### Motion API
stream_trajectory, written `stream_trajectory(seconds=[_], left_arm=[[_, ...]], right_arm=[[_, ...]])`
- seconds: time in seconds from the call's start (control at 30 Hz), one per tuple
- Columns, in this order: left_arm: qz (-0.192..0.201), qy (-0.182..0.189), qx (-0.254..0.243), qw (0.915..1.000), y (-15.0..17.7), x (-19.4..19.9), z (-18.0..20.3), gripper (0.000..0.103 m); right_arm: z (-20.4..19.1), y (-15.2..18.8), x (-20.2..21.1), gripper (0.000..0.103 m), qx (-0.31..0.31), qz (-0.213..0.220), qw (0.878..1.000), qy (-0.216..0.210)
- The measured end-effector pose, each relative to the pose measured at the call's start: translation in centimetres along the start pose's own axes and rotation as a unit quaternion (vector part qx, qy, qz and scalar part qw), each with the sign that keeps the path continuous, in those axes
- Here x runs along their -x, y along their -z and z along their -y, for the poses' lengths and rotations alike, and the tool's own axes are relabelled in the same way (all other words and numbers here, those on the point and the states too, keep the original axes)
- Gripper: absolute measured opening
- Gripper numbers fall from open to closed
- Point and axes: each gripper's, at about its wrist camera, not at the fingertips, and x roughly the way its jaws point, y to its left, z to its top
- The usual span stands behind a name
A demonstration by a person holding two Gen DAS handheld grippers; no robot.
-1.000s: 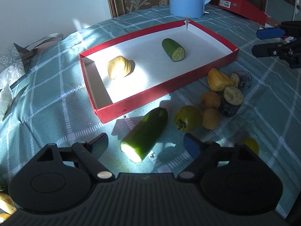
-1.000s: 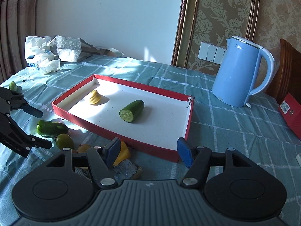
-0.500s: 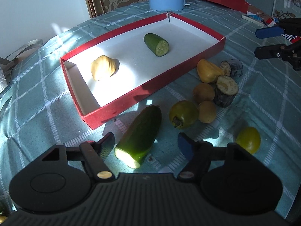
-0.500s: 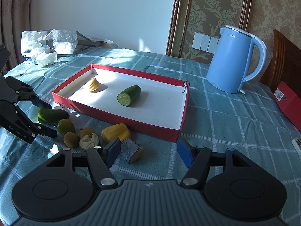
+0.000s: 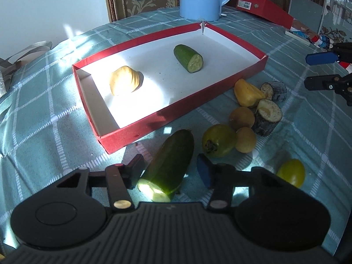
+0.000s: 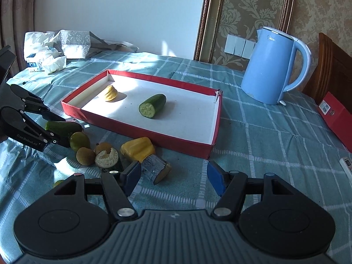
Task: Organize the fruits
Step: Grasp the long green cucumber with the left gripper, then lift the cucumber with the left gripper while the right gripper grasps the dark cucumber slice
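- Left gripper: jaws closing around the large cucumber half; right pad not yet touching.
- Right gripper: jaws half-wide, empty.
- Red tray lies at 12 o'clock of the cucumber.

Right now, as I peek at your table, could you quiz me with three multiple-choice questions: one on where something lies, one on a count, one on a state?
1. Where is the blue kettle?
A. inside the red tray
B. on the cloth beyond the red tray
C. on the chair

2. How many pieces lie in the tray?
A. two
B. four
C. none

3. What is between the left gripper jaws?
A. nothing
B. a yellow tomato
C. the long cucumber

Key: 1 B, it stands past the tray's far corner. 2 A, a short cucumber piece and a yellow piece. 3 C, the closing jaws flank it.
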Motion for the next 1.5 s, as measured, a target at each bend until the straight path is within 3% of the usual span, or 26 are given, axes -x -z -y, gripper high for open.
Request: stream_trajectory(seconds=[0.17, 0.37, 0.63, 0.83, 1.0, 1.1, 1.3, 1.5], left_arm=[[-0.003, -0.016, 0.002, 0.9999, -0.1, 0.1, 0.6, 0.038], [0.006, -0.08, 0.035, 0.9962, 0.3, 0.6, 1.9, 0.035], [0.048, -0.169, 0.132, 0.9755, 1.8, 2.0, 2.0, 0.03], [0.065, -0.181, 0.162, 0.9679, 2.2, 2.9, 2.0, 0.03], [0.062, -0.182, 0.158, 0.9685, 2.4, 2.9, 2.3, 0.03], [0.063, -0.181, 0.16, 0.9684, 2.4, 2.9, 2.4, 0.03], [0.061, -0.181, 0.156, 0.9691, 2.5, 2.8, 2.7, 0.03], [0.059, -0.181, 0.16, 0.9685, 2.4, 2.7, 2.6, 0.03]], right_arm=[[0.0, 0.0, 0.0, 0.065, -0.002, 0.002, 1.0, 0.001], [-0.3, 0.2, -0.2, 0.065, 0.002, -0.001, 1.0, -0.004], [-1.5, 0.5, -0.4, 0.065, 0.005, -0.009, 0.999, -0.042], [-4.4, 0.0, -1.2, 0.059, 0.061, 0.002, 0.995, -0.083], [-5.9, -0.2, -3.2, 0.051, 0.092, -0.015, 0.99, -0.107], [-6.2, -0.1, -4.3, 0.041, 0.109, -0.022, 0.987, -0.112], [-6.3, 0.3, -5.5, 0.033, 0.113, -0.029, 0.986, -0.119], [-6.8, 0.9, -5.2, 0.032, 0.128, -0.01, 0.986, -0.107]])
